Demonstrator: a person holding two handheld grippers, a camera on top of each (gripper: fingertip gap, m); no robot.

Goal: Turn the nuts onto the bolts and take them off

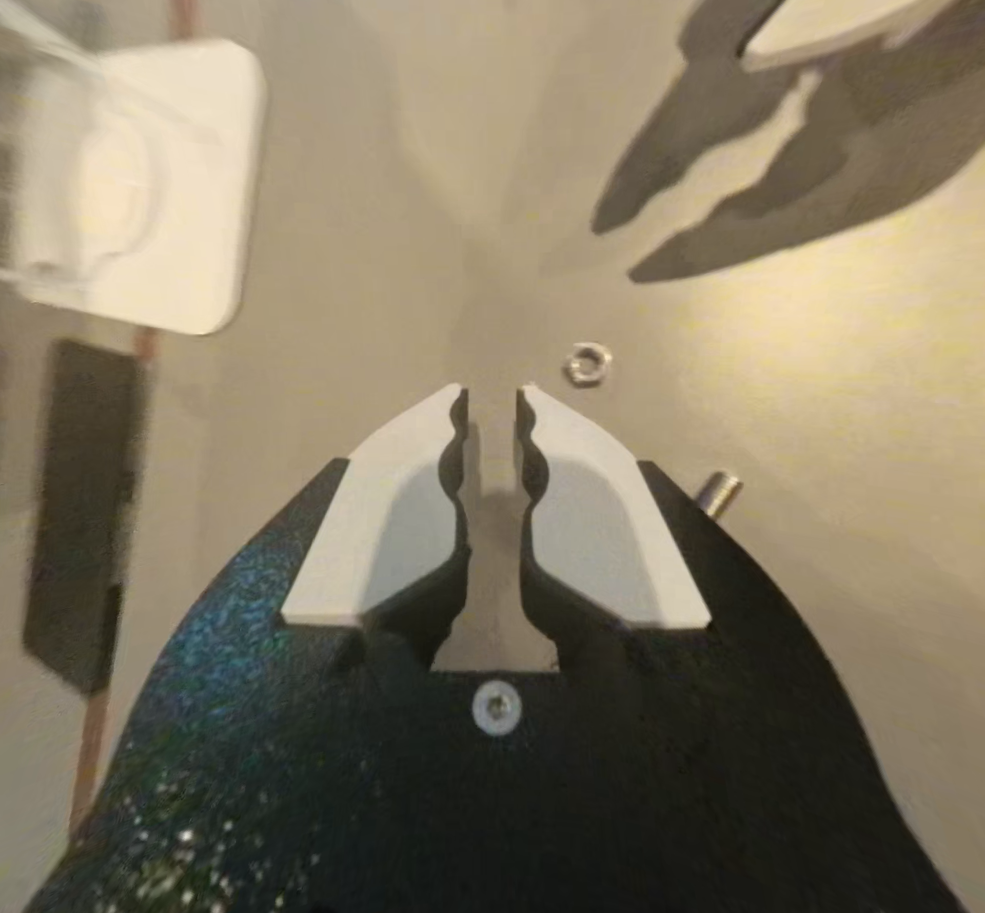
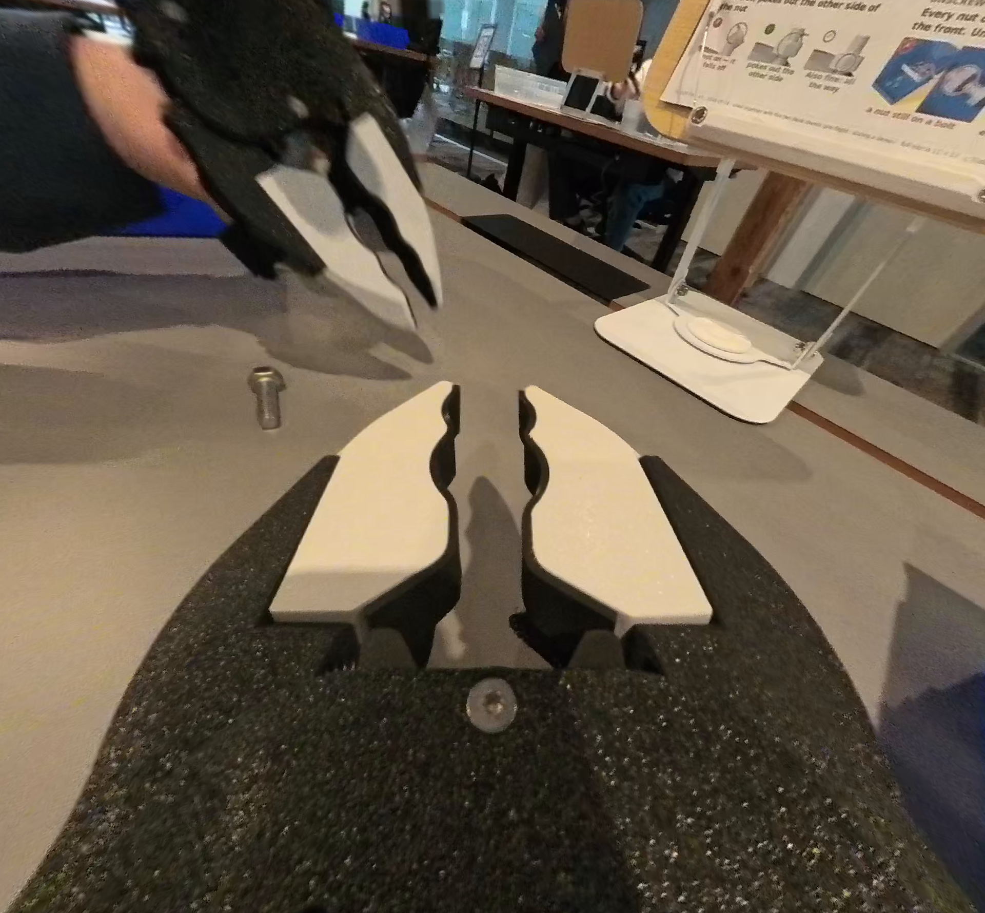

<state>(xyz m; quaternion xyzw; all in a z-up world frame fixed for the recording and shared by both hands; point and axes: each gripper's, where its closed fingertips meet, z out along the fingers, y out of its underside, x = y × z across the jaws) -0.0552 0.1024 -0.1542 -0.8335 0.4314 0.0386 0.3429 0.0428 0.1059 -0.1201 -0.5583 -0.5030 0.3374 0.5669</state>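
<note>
**Apparently both grippers were empty, with nut and bolt lying apart on the table**

Clearly the nut (image 1: pixel 588 364) and the bolt (image 2: pixel 265 404) were separated: each lay by itself on the grey table (image 2: pixel 133 514), so they were ready to be picked up one in each gripper. The nut lay flat, just beside the right fingertip of the left gripper (image 1: pixel 493 390). The bolt lay on its side near the right edge of that gripper's body, and its lower part was hidden there.

The left gripper was tilted down toward the table. Its jaws stood at a narrow gap and held nothing; only bare table showed between them. The left wrist view was blurred, so I judged, not with full certainty, that the tips did not touch the nut.

The right gripper (image 2: pixel 489 390) hovered farther off, also with a narrow gap and nothing inside. It touched no part. A white stand (image 2: pixel 709 354) stood at the side, well apart from the parts.
</note>
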